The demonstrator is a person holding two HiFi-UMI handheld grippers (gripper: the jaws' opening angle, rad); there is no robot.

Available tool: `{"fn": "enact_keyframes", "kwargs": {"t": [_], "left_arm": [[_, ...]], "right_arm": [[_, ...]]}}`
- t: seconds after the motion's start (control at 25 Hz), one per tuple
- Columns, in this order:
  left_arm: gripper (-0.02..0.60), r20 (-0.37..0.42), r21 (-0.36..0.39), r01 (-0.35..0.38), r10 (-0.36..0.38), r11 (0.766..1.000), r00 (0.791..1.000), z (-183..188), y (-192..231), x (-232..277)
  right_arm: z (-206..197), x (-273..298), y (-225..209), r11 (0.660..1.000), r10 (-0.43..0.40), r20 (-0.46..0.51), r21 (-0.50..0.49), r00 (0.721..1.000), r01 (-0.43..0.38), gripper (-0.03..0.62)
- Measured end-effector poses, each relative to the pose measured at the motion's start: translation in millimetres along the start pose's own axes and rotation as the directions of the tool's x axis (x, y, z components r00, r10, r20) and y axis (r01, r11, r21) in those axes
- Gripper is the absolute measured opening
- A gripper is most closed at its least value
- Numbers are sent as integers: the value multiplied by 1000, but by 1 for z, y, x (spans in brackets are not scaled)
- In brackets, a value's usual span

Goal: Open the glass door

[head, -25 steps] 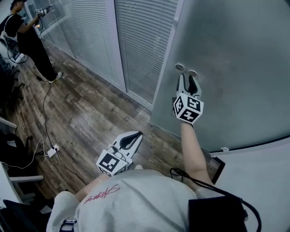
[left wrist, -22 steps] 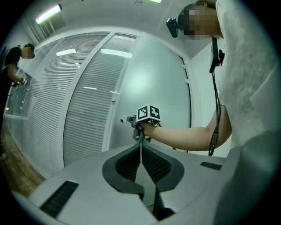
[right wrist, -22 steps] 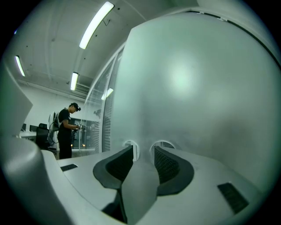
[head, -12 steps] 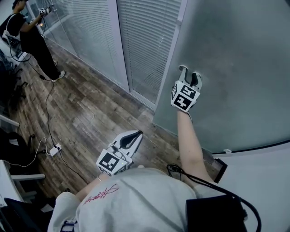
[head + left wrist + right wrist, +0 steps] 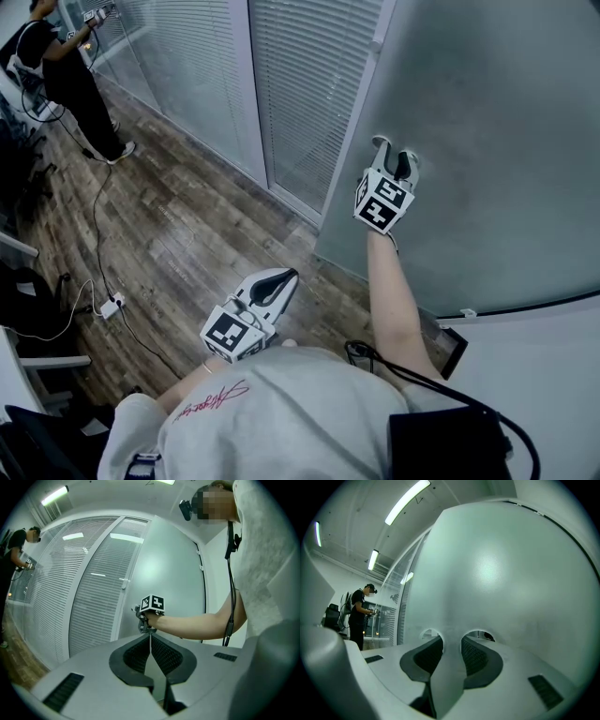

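We are seeing the left gripper [image 5: 289,277] hanging back, jaws pressed together on nothing, well apart from the frosted glass door [image 5: 487,141]. The right gripper [image 5: 394,150], the nearer, is pointing straight into the door by its left edge, jaws closing around the glass strip [image 5: 452,641] that separates two round holes [image 5: 480,634].

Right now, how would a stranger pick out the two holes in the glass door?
Find the frosted glass door, right of the blinds. The two holes sit side by side near its edge by the blinds, just ahead of the right gripper, whose jaws are closing with the strip of glass between the holes facing their gap. They are the only round openings in the plain pane.
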State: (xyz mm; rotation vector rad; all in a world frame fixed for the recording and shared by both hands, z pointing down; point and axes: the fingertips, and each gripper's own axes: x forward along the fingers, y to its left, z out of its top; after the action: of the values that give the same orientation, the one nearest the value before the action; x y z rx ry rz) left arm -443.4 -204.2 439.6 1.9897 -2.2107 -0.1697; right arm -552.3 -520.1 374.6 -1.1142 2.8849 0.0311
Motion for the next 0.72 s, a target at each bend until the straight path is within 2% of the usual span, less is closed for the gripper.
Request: {"fn": "enact_keyframes", "kwargs": {"t": [0.4, 0.72], "left_arm": [[23, 8, -1, 5, -5, 1000, 1000, -4, -14, -5], [23, 22, 12, 41, -41, 999, 999, -1, -31, -10]], "right_arm": [[0, -21, 4, 999, 37, 5, 1, 999, -37, 130], [0, -44, 12, 998, 61, -5, 9, 998, -61, 130]]}}
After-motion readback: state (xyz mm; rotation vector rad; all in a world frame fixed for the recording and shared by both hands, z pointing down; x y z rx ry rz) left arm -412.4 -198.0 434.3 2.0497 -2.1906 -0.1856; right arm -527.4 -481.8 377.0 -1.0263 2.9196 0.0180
